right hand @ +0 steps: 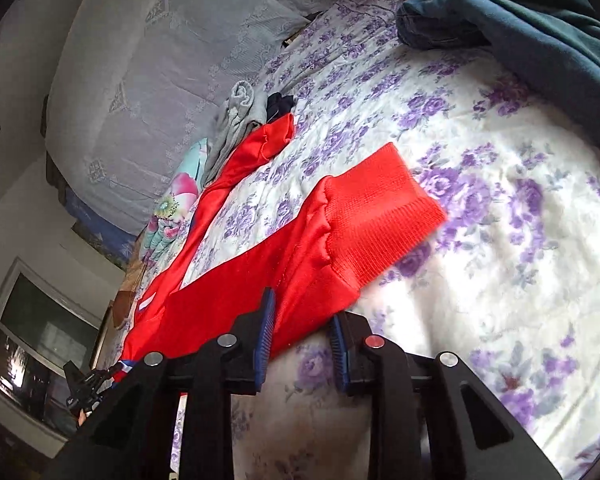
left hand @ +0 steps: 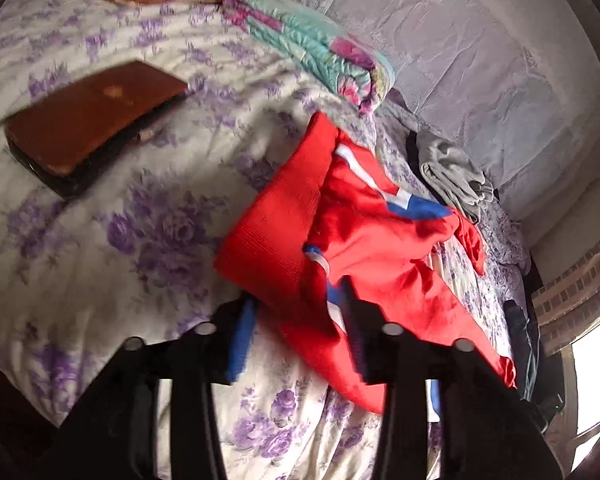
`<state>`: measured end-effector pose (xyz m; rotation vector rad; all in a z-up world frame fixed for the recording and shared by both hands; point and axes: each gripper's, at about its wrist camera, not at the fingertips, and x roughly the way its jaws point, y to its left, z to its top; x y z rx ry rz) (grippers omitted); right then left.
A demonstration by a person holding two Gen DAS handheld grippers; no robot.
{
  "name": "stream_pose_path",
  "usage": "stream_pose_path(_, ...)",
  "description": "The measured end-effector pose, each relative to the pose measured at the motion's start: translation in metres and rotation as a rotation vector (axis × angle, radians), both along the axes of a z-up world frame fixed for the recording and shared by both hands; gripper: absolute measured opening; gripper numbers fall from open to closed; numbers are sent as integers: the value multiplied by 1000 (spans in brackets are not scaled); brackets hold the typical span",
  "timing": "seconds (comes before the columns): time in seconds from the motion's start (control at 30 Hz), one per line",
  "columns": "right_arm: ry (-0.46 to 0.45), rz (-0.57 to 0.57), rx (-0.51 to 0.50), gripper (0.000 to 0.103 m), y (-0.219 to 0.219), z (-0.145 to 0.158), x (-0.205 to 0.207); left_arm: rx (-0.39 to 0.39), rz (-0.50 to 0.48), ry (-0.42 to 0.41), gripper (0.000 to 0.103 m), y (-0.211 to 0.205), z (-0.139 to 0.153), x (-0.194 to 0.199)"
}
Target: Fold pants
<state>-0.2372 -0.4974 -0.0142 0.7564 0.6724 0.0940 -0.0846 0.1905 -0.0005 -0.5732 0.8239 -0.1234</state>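
The red pants (right hand: 236, 280) lie on the flowered bed (right hand: 500, 240), legs stretched apart and ribbed waistband loose, so I can bring them together. My right hand-held gripper (right hand: 302, 338) hangs released at one leg's edge; my left hand-held gripper (left hand: 300, 328) stands spread over bunched cloth, grasping nothing. A brown book (left hand: 92, 120) rests well apart.
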Motion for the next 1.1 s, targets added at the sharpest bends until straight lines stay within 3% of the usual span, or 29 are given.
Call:
stream_pose_path(0.03, -1, -16, -8, 33, -5, 4, -7, 54, 30, -58, 69, 2, 15, -7)
stream_pose_path(0.07, 11, -62, -45, 59, -10, 11, -15, 104, 59, -103, 82, 3, 27, -11)
stream_pose_path(0.13, 8, -172, -123, 79, -24, 27, -32, 215, 122, -211, 94, 5, 53, -17)
stream_pose_path(0.23, -22, -317, -123, 79, -52, 46, -51, 219, 95, -226, 95, 5, 67, 12)
stream_pose_path(0.33, -67, -288, -84, 79, -52, 56, -42, 174, -5, -180, 95, -7, 64, 63)
stream_pose_path(0.43, -82, -214, -73, 79, -27, 56, -18, 205, 6, -80, 95, -19, 49, 125)
stream_pose_path(0.53, -61, -145, -71, 79, -1, 50, 9, 84, -28, 30, 95, -22, 22, 163)
stream_pose_path(0.63, -48, -93, -18, 79, 12, 49, 42, -126, -64, 134, 95, -20, -19, 188)
stream_pose_path(0.67, -50, -67, 14, 79, 17, 52, 56, -158, -44, 137, 95, -19, -29, 189)
stream_pose_path(0.7, -55, -39, 43, 79, 22, 54, 74, -149, -12, 85, 95, -19, -32, 186)
stream_pose_path(0.87, -35, 26, 47, 79, 47, 57, 172, 4, 27, -12, 94, -36, -19, 173)
stream_pose_path(0.93, -2, 32, 44, 79, 52, 47, 213, 26, 40, -31, 94, -37, -16, 171)
stream_pose_path(1.0, 37, 28, 107, 77, 53, 29, 253, 12, 51, -30, 95, -34, -17, 172)
stream_pose_path(1.1, 95, 1, 225, 65, 51, -2, 297, -67, 71, -14, 95, -23, -24, 173)
